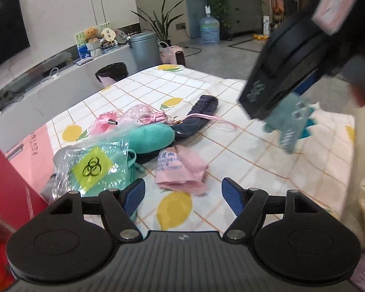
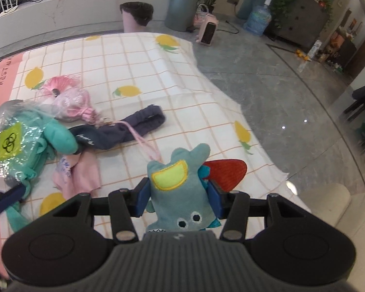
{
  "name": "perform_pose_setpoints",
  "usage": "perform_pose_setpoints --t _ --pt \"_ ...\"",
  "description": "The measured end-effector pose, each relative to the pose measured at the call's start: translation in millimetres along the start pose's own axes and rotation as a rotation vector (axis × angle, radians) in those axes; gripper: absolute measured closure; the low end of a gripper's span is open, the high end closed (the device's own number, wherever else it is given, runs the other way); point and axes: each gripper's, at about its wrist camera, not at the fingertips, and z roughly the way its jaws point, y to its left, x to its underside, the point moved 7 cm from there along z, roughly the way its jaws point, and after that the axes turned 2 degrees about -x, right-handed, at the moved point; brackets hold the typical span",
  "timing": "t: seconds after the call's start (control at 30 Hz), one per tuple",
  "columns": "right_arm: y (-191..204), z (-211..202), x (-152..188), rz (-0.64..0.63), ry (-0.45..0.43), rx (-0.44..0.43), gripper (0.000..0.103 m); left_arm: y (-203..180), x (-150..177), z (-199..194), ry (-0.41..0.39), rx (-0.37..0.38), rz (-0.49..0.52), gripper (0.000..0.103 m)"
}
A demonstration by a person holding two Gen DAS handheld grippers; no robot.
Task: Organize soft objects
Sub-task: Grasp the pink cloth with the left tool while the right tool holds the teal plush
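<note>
My right gripper [image 2: 178,198] is clamped across the belly of the teal plush monster [image 2: 180,192], light and squashy, lifted over the near right edge of the checked cloth [image 2: 138,63], while my left gripper [image 1: 182,193] hangs empty, jaws wide apart.

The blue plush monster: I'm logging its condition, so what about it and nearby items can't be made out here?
- Blue plush monster: in the right wrist view its lower face is cut off by the right tool body; motion-blurred in the left wrist view.
- Red item: mostly hidden behind the monster.
- Pink cloth: its handwriting is too small to read.
- Clear bag: glare hides its contents.
</note>
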Motion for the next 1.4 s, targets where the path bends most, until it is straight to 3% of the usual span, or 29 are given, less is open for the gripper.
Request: perform_pose_setpoints --t 0.1,0.3,0.47,0.6,0.67,0.8,0.87,0.93,1.03,1.13,1.4 --pt "0 1 2 -0.014 0.004 -0.020 0.053 -1 -4 17 0.012 -0.032 -0.001 0.019" --pt "6 0 3 -0.043 -0.003 -0.027 0.052 2 -9 40 0.036 -0.025 -0.077 0.019" --pt "7 0 2 -0.048 -0.007 -0.021 0.054 6 -9 52 0.059 0.050 -0.163 0.019" --pt "2 -2 0 -0.041 -0.026 0.012 0.054 14 -8 62 0.073 0.029 -0.217 0.024" --pt "3 -1 0 -0.032 -0.026 -0.019 0.054 16 -9 62 0.073 0.022 -0.229 0.028" --pt "6 4 2 -0.032 -0.009 -0.032 0.054 23 -8 61 0.071 0.009 -0.257 0.052" --pt "3 7 1 0.006 -0.008 -0.068 0.054 25 -6 57 0.074 0.008 -0.272 0.057" --pt "-1 10 1 0.062 0.003 -0.127 0.053 27 -7 55 0.080 0.030 -0.283 0.071" --pt "-1 14 3 0.083 0.023 -0.148 0.045 33 -6 50 0.084 0.048 -0.320 0.093" --pt "5 22 4 0.071 0.045 -0.167 0.034 41 -6 43 0.092 0.080 -0.401 0.096" --pt "25 51 12 -0.013 0.136 -0.125 0.033 48 1 5 0.048 0.127 -0.433 0.096"
